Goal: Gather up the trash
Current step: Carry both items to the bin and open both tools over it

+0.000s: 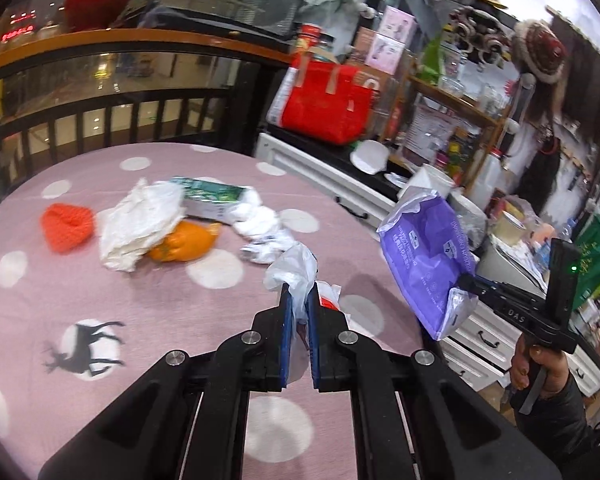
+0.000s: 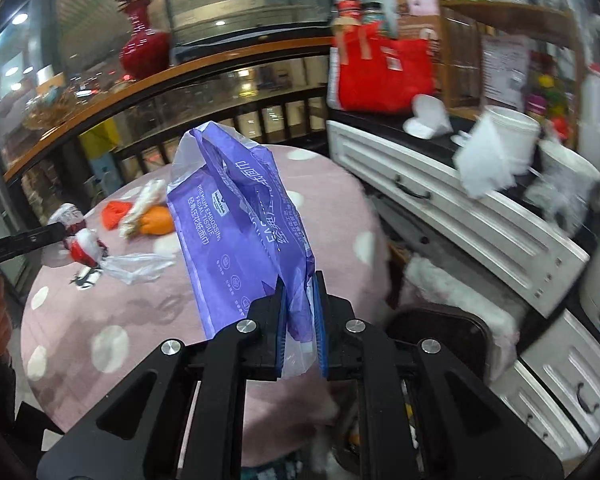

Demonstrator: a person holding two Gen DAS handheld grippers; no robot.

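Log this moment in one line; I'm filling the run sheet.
left gripper: shut on plastic wrapper | right gripper: shut on purple tissue pack | table: trash remains

i have a crumpled white plastic wrapper (image 1: 294, 276) with a red patch, pinched and hanging off the near edge of the table. the purple tissue pack wrapper (image 2: 240, 232), empty and creased with white print, stands upright in my other grip, out to the right. farther back on the pink cloth lie a crumpled white bag (image 1: 140, 224), an orange peel (image 1: 184, 246) tucked under it, a green and white carton (image 1: 212, 198) on its side, wadded white tissue (image 1: 260, 224), and a red net (image 1: 68, 226) at far left.
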